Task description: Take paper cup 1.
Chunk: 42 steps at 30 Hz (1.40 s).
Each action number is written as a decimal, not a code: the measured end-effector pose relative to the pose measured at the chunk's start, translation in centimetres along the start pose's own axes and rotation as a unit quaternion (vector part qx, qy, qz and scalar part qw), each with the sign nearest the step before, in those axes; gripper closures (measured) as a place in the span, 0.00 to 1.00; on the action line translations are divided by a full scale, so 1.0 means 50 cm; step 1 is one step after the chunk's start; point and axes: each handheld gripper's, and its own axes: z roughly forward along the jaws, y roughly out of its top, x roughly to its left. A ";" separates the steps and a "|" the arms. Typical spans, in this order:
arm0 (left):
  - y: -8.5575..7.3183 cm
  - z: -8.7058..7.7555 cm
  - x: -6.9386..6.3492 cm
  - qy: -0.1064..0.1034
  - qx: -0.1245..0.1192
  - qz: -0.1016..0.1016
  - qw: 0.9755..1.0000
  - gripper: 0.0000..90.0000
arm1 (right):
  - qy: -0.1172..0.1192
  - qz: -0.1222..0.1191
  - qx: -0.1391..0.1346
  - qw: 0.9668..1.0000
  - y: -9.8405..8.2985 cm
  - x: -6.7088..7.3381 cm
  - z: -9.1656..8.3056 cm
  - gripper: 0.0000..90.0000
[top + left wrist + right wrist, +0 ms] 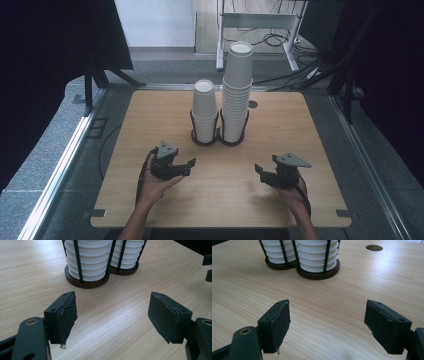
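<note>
Two stacks of white paper cups stand in a dark double holder (218, 140) at the table's middle: a shorter stack (204, 111) on the left and a taller stack (237, 90) on the right. My left gripper (186, 166) rests low over the wood in front of the shorter stack, open, nothing between its jaws. My right gripper (261, 171) sits to the right at about the same depth, open and empty too. In the left gripper view the nearer stack (87, 260) stands ahead of the left gripper (112, 317). The right gripper view has the right gripper (327, 325) facing the holder's base (318, 275).
The wooden table (150, 130) has a small round hole (252, 104) behind the taller stack. Grey floor, cables and a white desk frame (257, 22) lie beyond the far edge. Dark curtains hang on both sides.
</note>
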 end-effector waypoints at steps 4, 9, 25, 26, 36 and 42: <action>0.007 -0.008 -0.011 0.014 0.009 0.011 1.000 0.28 | 0.004 -0.012 -0.001 1.000 0.002 0.011 0.001 0.23; 0.006 -0.005 -0.005 0.017 0.021 0.003 1.000 0.32 | 0.016 -0.037 -0.003 0.999 0.002 0.020 0.004 0.23; 0.005 -0.019 0.005 -0.001 -0.011 0.032 0.999 0.33 | 0.021 -0.038 -0.022 0.999 0.018 0.041 0.016 0.28; 0.004 -0.017 0.006 -0.002 -0.007 0.032 0.999 0.32 | 0.024 -0.037 -0.026 0.999 0.020 0.043 0.017 0.29; 0.006 -0.002 0.015 -0.036 0.013 0.031 0.999 0.31 | 0.057 -0.038 -0.044 0.997 0.048 0.059 0.034 0.42; 0.003 -0.017 0.030 -0.036 0.010 0.024 0.999 0.31 | 0.063 -0.055 -0.054 0.995 0.061 0.074 0.044 0.52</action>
